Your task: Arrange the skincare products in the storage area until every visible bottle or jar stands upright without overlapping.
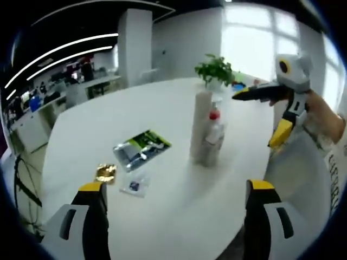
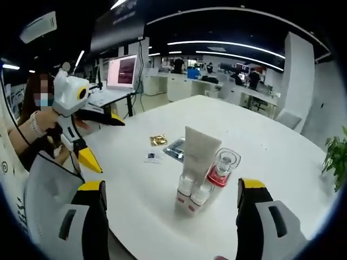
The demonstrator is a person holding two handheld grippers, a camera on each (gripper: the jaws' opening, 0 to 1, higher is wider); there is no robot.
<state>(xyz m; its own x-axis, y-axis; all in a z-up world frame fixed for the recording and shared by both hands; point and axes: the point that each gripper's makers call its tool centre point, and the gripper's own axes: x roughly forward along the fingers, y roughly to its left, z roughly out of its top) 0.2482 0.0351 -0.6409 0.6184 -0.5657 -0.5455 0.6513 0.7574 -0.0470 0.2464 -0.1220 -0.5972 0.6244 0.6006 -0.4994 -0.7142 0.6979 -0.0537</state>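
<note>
A tight group of skincare products stands upright on the white table (image 1: pixel 162 108). It holds a tall white tube (image 1: pixel 201 122), a bottle with a red collar and clear cap (image 1: pixel 215 115), and small white bottles (image 1: pixel 210 149). My left gripper (image 1: pixel 176 186) is open and empty, well short of the group. Beyond the group my right gripper (image 1: pixel 255 120) hangs open. In the right gripper view the tube (image 2: pixel 199 154), the red-collared bottle (image 2: pixel 222 168) and two small bottles (image 2: pixel 187 194) stand ahead of my open right gripper (image 2: pixel 171 186), apart from it. My left gripper (image 2: pixel 108 146) is at the left, held by a hand.
Three flat sachets lie left of the group: a green-black packet (image 1: pixel 141 149), a gold one (image 1: pixel 105 172) and a small clear one (image 1: pixel 135 185). A potted plant (image 1: pixel 215 69) stands at the far table edge. A person (image 2: pixel 32 130) is beside the table, with office desks and a screen (image 2: pixel 123 70) behind.
</note>
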